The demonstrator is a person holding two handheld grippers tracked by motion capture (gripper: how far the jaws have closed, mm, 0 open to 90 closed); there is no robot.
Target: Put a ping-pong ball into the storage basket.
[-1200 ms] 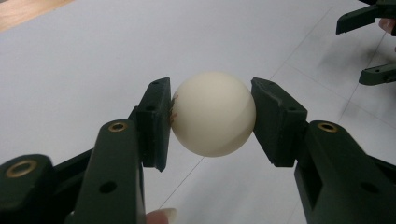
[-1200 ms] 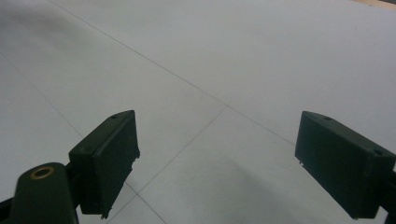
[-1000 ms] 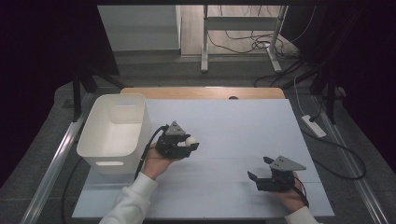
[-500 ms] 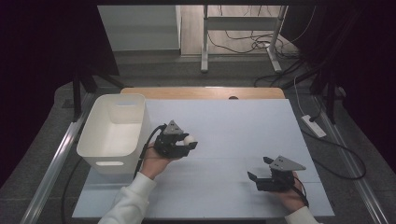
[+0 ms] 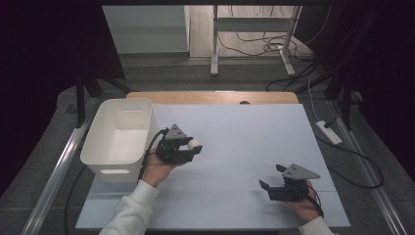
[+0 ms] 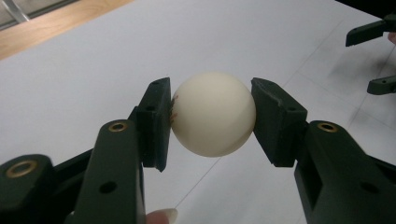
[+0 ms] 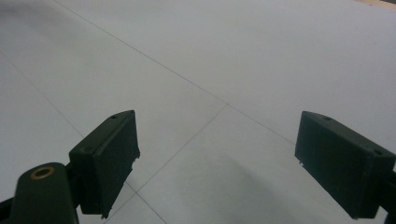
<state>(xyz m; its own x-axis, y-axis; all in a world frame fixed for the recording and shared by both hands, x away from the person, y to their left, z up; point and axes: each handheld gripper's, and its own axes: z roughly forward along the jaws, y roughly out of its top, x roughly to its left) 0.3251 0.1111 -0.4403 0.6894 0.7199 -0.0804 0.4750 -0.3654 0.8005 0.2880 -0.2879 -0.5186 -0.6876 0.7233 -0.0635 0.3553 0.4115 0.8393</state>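
The white ball (image 6: 213, 114) is clamped between the two fingers (image 6: 154, 122) of the left gripper (image 6: 210, 116), one pad on each side at about its widest part. It looks like a table-tennis ball; a small reddish mark is visible on it beside the left-hand pad, too small to read. In the high view the ball (image 5: 195, 145) is held above the tabletop (image 5: 244, 127), just beside the right-hand wall of the white bin (image 5: 119, 138) and outside it. The left gripper (image 5: 192, 147) points away from the bin, across the tabletop.

The bin stands at the left edge of the tabletop, open side up. The visible part of its inside holds nothing.

The right gripper (image 5: 272, 178) is well apart from the bin, near the person's edge of the tabletop. Its fingers (image 7: 105, 161) are spread wide with nothing between them, and bare tabletop lies ahead of them.

Judged status: the pick-up is complete and the grip appears secure. If the bin is the destination, the remaining steps are to carry the ball over the bin's rim and release it. No other loose item is visible on the tabletop.
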